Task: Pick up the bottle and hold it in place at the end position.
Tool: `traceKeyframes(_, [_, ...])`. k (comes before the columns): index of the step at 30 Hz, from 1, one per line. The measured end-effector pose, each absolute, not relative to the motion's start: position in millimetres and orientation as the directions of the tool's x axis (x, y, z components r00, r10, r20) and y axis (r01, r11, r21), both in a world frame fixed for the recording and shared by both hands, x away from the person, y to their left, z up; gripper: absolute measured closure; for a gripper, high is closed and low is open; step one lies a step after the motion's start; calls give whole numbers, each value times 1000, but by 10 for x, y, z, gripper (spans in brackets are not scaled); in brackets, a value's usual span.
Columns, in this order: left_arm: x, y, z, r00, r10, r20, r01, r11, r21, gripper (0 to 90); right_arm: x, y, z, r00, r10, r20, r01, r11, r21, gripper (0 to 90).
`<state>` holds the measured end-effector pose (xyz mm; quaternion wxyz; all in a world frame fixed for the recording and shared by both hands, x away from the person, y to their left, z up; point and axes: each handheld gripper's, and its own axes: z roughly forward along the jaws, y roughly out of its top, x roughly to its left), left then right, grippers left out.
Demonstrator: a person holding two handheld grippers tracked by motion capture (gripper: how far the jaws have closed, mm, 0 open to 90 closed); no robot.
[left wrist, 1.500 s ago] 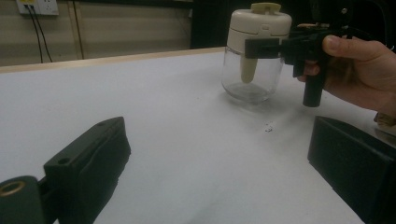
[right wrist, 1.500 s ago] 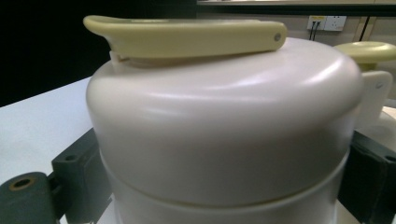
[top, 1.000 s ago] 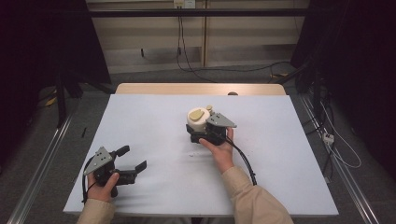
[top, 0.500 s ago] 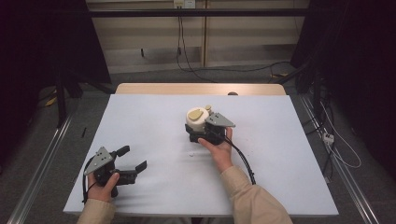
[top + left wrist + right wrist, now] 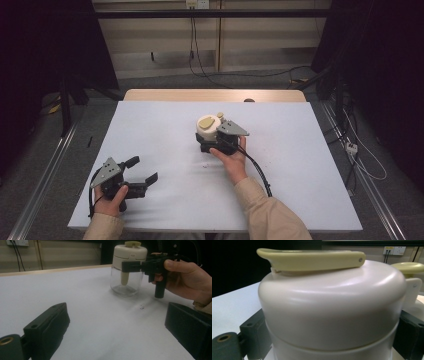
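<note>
While my right gripper [image 5: 212,131] clamps the jar [image 5: 127,267] by its cream lid, it stands steady.
Left gripper [image 5: 142,172] waits near me, wide open, holding nothing.

Dim room around a white-topped table

The white rectangular tabletop [image 5: 165,125] has a pale wooden far edge [image 5: 215,95]; behind it, a beige panelled wall [image 5: 260,45], black cables [image 5: 192,45], grey floor [image 5: 40,150].

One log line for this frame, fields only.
right hand-held gripper: jaws around jar lid | left hand-held gripper: open, empty, near table edge | jar: upright
</note>
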<state>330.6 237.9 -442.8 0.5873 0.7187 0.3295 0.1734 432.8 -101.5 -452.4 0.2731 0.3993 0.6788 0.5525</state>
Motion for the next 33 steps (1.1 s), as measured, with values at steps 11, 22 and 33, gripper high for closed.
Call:
traceKeyframes(11, [3309, 2382, -4432, 724, 677, -136, 272, -99, 957, 48, 4341, -991, -4545, -538, 840, 71, 244, 74, 967, 70])
traceKeyframes(22, [3307, 2379, -4433, 724, 676, -135, 271, -99, 958, 48, 4336, -989, -4569, -551, 832, 69, 255, 89, 963, 70])
traceKeyframes(33, [3302, 2362, -4429, 727, 674, -131, 268, -103, 958, 49, 4313, -1043, -4570, -553, 828, 92, 284, 83, 955, 66])
